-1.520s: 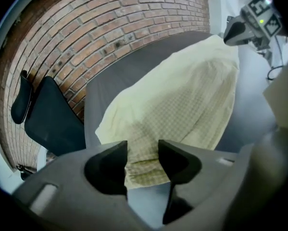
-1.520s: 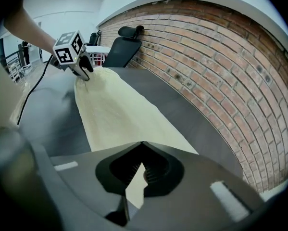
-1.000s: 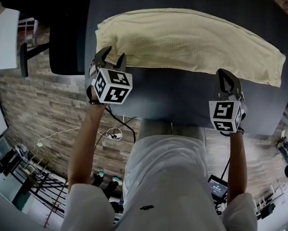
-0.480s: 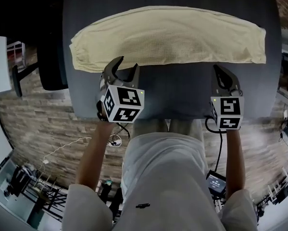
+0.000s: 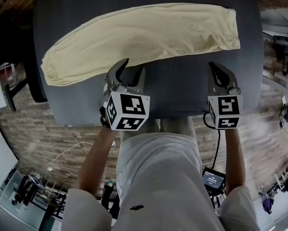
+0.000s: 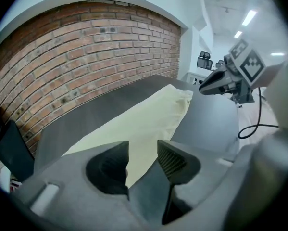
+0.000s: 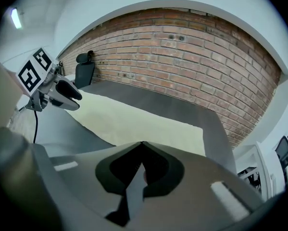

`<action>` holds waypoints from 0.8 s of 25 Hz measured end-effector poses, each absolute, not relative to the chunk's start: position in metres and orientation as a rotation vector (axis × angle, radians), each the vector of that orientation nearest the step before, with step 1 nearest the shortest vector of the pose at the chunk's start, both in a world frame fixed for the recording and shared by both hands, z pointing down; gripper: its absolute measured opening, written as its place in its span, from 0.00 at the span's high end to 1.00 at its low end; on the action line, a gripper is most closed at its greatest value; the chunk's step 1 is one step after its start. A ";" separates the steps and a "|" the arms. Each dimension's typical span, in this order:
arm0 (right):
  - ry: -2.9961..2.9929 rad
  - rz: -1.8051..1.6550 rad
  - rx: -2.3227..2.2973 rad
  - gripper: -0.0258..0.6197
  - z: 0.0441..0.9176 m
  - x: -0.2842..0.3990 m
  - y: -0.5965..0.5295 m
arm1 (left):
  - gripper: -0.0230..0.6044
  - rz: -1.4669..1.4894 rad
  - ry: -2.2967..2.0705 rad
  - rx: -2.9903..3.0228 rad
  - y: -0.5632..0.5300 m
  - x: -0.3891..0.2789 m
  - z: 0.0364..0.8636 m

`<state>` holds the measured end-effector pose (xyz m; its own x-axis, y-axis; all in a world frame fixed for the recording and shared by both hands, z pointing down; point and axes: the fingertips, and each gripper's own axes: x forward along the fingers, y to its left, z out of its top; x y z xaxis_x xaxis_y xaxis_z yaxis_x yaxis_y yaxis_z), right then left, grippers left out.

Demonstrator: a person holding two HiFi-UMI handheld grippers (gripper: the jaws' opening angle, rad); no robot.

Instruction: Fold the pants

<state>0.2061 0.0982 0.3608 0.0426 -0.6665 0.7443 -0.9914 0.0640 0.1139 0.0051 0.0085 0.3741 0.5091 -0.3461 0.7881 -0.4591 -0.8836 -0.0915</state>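
Observation:
Pale yellow pants [image 5: 144,32], folded lengthwise, lie as one long strip across the dark grey table [image 5: 182,85]. My left gripper [image 5: 133,67] hovers over the table just in front of the strip's near edge, left of its middle. Its jaws are open and have just been closing a little, with nothing between them. The left gripper view shows the left gripper [image 6: 143,149] above the pants [image 6: 148,119]. My right gripper [image 5: 214,66] is shut and empty in front of the strip's right part. In the right gripper view the right gripper [image 7: 142,144] points at the pants [image 7: 134,121].
A red brick wall [image 7: 192,57] runs behind the table. A black chair [image 7: 84,69] stands at the table's left end. The table's near edge [image 5: 86,119] is close to my body, with a wooden floor and a cable [image 5: 67,150] below.
Both grippers have moved to the right along the pants' near edge, the left one from the strip's left end toward its middle. The pants lie as before; the view has swung.

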 end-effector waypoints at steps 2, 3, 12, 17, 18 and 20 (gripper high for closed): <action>-1.685 0.634 1.668 0.95 0.360 0.234 0.106 | 0.66 1.305 -0.674 2.633 0.019 0.042 0.369; -1.683 0.632 1.666 0.95 0.360 0.248 0.110 | 0.66 1.298 -0.661 2.639 0.025 0.060 0.367; -1.698 0.618 1.636 0.95 0.356 0.358 0.124 | 0.66 1.246 -0.558 2.640 0.075 0.201 0.370; -1.717 0.614 1.616 0.95 0.363 0.410 0.114 | 0.66 1.250 -0.485 2.626 0.104 0.275 0.390; -1.716 0.614 1.605 0.95 0.365 0.418 0.111 | 0.66 1.250 -0.471 2.628 0.109 0.288 0.393; -1.698 0.609 1.584 0.95 0.370 0.435 0.104 | 0.66 1.243 -0.440 2.632 0.119 0.313 0.397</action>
